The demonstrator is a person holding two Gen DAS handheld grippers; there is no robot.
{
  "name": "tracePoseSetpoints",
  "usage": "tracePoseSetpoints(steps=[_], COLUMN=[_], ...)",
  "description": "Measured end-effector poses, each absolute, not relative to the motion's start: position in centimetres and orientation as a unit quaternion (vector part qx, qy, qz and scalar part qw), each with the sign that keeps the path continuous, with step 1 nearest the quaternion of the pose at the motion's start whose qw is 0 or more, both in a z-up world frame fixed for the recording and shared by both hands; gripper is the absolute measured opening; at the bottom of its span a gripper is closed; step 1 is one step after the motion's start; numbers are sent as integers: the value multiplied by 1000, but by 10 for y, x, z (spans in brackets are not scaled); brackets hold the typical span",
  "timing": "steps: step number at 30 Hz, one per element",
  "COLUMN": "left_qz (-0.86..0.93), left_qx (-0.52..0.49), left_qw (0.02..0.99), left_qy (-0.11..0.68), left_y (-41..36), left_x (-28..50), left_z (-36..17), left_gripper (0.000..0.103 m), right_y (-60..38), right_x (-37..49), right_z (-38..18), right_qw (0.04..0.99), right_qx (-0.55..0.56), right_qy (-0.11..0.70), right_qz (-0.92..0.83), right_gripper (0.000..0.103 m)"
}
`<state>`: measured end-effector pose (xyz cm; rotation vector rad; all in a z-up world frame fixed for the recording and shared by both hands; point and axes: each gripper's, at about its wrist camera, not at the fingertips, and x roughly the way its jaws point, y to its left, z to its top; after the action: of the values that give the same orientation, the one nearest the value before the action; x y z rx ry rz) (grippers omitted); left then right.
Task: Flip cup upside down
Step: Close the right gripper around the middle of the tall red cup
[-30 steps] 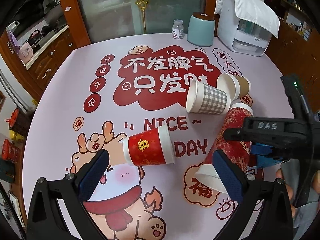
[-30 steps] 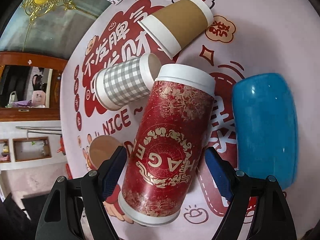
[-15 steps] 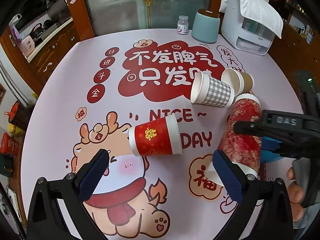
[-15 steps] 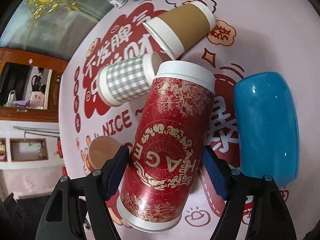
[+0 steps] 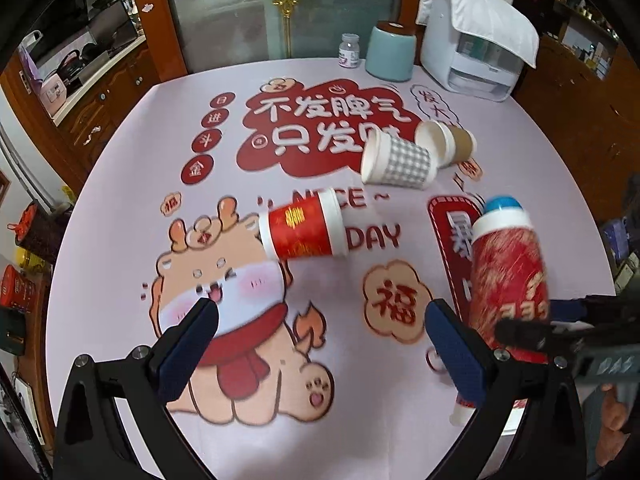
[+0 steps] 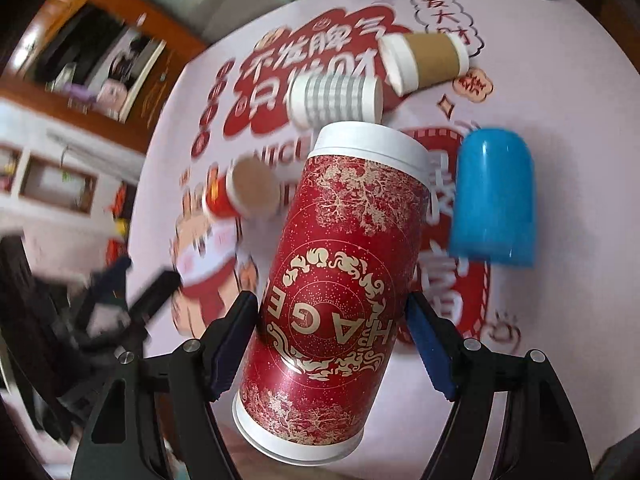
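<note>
My right gripper point(image 6: 332, 324) is shut on a tall red cup with gold patterns point(image 6: 340, 264), held tilted above the table; the cup also shows in the left wrist view point(image 5: 508, 280), at the right, with the right gripper point(image 5: 560, 332) around it. My left gripper point(image 5: 320, 344) is open and empty above the cartoon deer on the mat. A small red cup point(image 5: 304, 232) lies on its side ahead of it. A grey checked cup point(image 5: 396, 164) and a brown cup point(image 5: 448, 144) lie on their sides further back.
A blue cup point(image 6: 492, 200) lies on its side right of the held cup. At the table's far edge stand a teal canister point(image 5: 390, 56), a small bottle point(image 5: 349, 51) and a white appliance point(image 5: 472, 40). Wooden cabinets line the left.
The right gripper has closed on the tall red cup and lifted it off the table, turning it more upright. The left gripper has drawn back, so the cups look farther away.
</note>
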<state>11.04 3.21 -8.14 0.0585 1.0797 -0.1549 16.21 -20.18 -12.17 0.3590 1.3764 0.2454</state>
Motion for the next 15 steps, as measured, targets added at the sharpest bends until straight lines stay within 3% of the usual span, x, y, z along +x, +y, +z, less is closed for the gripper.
tracePoseSetpoints(steps=[15], left_qz=[-114], left_qx=[31], left_qw=[812], left_qy=[571], left_y=[11], left_x=[66], left_z=[-124], left_gripper=[102], right_y=[-185], right_x=[87], right_z=[-175], right_qw=[726], right_qx=[67], right_qy=[668], right_qz=[149], right_gripper=[78])
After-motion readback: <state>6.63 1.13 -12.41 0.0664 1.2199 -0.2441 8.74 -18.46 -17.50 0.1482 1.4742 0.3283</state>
